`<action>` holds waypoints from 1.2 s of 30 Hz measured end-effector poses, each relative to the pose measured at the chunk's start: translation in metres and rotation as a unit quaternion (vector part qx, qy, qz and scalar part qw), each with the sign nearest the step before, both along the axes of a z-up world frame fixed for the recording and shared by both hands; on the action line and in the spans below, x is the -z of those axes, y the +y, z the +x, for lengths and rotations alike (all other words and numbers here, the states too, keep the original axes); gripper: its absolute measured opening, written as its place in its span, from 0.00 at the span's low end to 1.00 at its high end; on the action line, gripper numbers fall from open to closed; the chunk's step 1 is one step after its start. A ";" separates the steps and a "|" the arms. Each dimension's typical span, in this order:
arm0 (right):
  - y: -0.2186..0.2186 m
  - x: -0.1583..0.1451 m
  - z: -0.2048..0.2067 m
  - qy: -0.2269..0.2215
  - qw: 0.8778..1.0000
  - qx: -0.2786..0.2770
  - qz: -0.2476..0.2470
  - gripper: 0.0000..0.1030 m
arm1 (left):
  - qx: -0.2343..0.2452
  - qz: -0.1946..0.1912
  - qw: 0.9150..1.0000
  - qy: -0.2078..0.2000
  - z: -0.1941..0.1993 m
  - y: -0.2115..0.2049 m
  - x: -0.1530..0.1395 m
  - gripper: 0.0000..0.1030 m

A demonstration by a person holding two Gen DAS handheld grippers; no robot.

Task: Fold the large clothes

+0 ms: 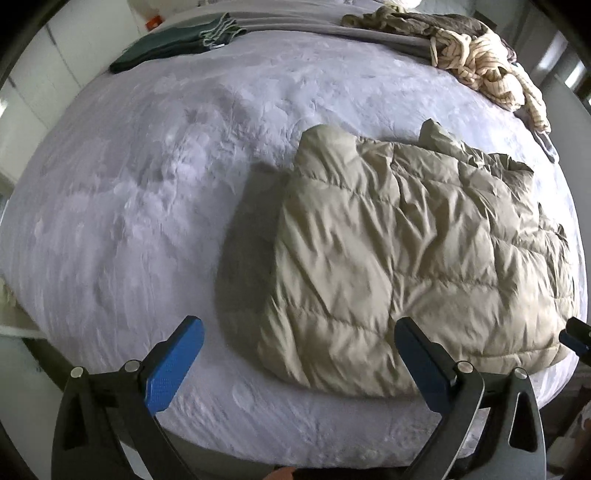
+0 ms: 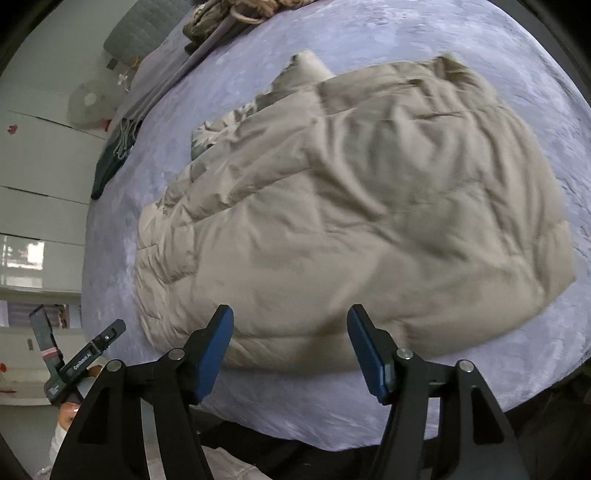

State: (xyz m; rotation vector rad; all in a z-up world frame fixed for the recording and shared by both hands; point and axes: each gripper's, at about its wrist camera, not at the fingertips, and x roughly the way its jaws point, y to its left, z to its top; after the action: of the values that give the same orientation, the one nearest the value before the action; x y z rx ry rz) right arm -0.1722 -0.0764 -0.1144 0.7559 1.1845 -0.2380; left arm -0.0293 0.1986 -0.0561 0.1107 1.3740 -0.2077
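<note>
A bed covered by one pale lilac fleecy blanket (image 1: 147, 206) is seen from above by two cameras. One beige quilted puffer jacket (image 1: 417, 251) is spread flat on the blanket, partly folded into a rough rectangle.

The left hand-held gripper (image 1: 299, 354) is held above the near edge of the bed, pointing steeply down. Its two blue-padded fingers are spread as wide as they go, and nothing is gripped between them. The jacket lies ahead of this gripper and to its right; its near left corner is seen between the two fingers, below them on the blanket, and the right finger is seen against the jacket's near edge.

The right hand-held gripper (image 2: 291, 343) is also released, its two blue pads standing well apart with nothing clamped. It is held over the jacket's near hem, which shows in the gap between the fingers. The jacket (image 2: 354, 206) fills most of the view ahead of it. This picture is slightly blurred.

Far ahead of the left gripper, at the opposite side of the bed, three other things are counted: one dark green folded garment (image 1: 166, 51) to the far left, one grey sheet or cover (image 1: 295, 26) across the far edge, and one crumpled heap of cream striped and brown clothing (image 1: 476, 62) to the far right.

In the right wrist view, the other hand-held device (image 2: 79, 362) is seen low at the left, beside the bed.
</note>
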 end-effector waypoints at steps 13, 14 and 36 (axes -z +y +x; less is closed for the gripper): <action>0.043 0.009 0.047 0.010 1.000 0.008 -0.009 0.86 | 0.047 -0.020 0.998 0.037 0.038 -0.004 0.027 1.00; 0.045 0.009 0.049 0.007 1.000 0.009 -0.013 0.87 | 0.047 -0.020 0.998 0.040 0.040 -0.004 0.029 1.00; 0.058 0.038 0.083 0.072 0.997 0.005 -0.012 0.87 | 0.067 -0.146 0.983 0.093 0.082 0.013 0.062 1.00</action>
State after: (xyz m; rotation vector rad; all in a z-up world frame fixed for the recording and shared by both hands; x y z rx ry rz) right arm -0.0894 -0.0180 -0.1528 0.7338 1.3116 -0.3174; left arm 0.0524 0.2114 -0.1182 -0.0636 1.5075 -0.5422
